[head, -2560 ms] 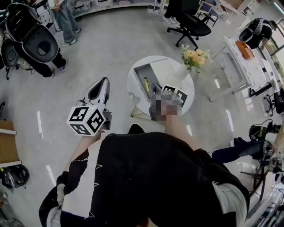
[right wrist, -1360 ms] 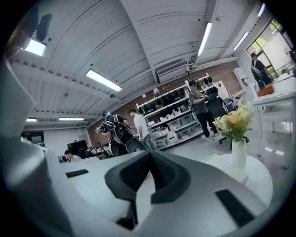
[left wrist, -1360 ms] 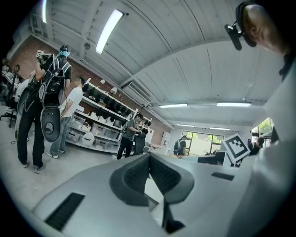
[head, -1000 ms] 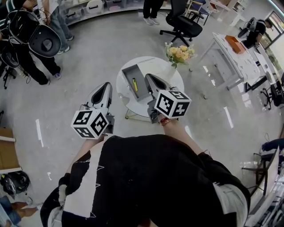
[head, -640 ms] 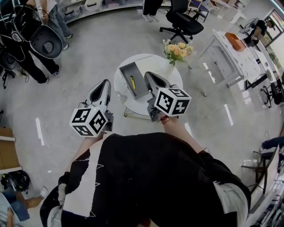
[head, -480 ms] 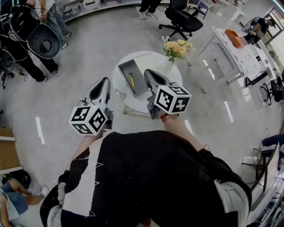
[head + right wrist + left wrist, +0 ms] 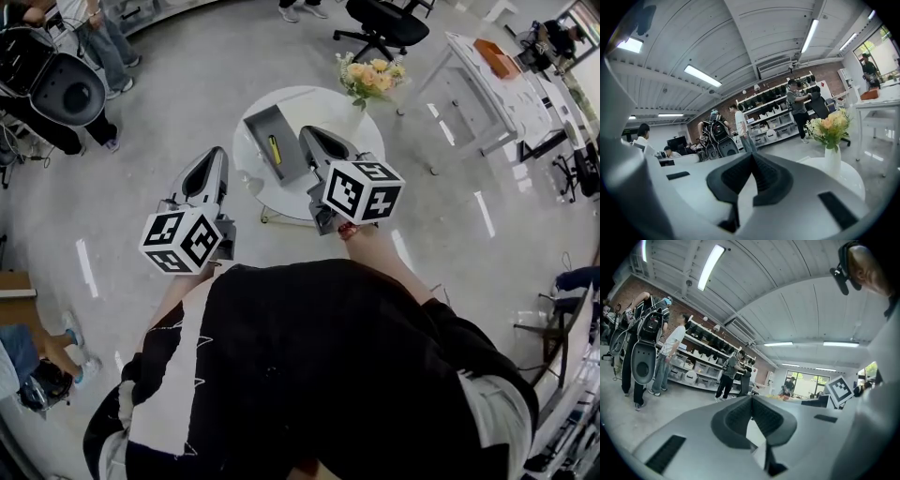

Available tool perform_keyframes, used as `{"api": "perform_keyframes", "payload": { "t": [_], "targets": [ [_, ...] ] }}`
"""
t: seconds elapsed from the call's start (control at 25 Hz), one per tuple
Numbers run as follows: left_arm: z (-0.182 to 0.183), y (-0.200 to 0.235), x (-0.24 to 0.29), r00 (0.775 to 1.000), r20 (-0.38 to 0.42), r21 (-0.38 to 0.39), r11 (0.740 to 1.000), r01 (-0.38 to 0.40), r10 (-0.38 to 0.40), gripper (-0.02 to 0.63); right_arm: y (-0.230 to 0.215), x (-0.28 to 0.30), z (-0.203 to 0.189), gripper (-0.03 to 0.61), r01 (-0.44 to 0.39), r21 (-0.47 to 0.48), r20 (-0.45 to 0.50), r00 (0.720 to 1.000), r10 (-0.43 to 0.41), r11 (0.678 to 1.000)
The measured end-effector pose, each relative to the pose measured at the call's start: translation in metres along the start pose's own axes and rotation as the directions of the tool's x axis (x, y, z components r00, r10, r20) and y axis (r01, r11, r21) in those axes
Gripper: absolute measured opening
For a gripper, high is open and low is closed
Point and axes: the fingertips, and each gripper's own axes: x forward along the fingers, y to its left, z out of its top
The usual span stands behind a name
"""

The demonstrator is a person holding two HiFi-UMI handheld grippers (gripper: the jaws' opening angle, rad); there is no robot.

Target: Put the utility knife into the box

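The yellow utility knife [image 7: 274,150] lies inside the grey open box [image 7: 286,164] on the small round white table [image 7: 361,127]. My left gripper [image 7: 218,153] hangs over the floor to the left of the table, jaws shut and empty; the left gripper view shows its pads [image 7: 740,416] meeting. My right gripper [image 7: 307,134] is over the table just right of the box, also shut with nothing held. In the right gripper view its pads [image 7: 761,176] are pressed together, and neither box nor knife shows there.
A vase of flowers [image 7: 367,77] [image 7: 833,140] stands at the table's far right edge. An office chair [image 7: 384,23] is beyond the table, and white desks [image 7: 511,89] are to the right. People and black gear [image 7: 56,89] stand at the upper left.
Both grippers stay shut and empty. The table, box and both grippers have drifted slightly up in the head view. The people at the left have moved about.
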Motion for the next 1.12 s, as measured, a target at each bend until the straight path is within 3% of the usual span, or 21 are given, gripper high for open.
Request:
{"api": "perform_keyframes", "payload": {
  "t": [1.12],
  "targets": [
    [-0.0035,0.0038,0.0073,1.000,-0.008,-0.004,1.000,-0.011,0.011,0.010,-0.0014,0.0096,-0.0058,0.005,-0.017,-0.021,-0.029,0.999,0.016,1.000]
  ]
}}
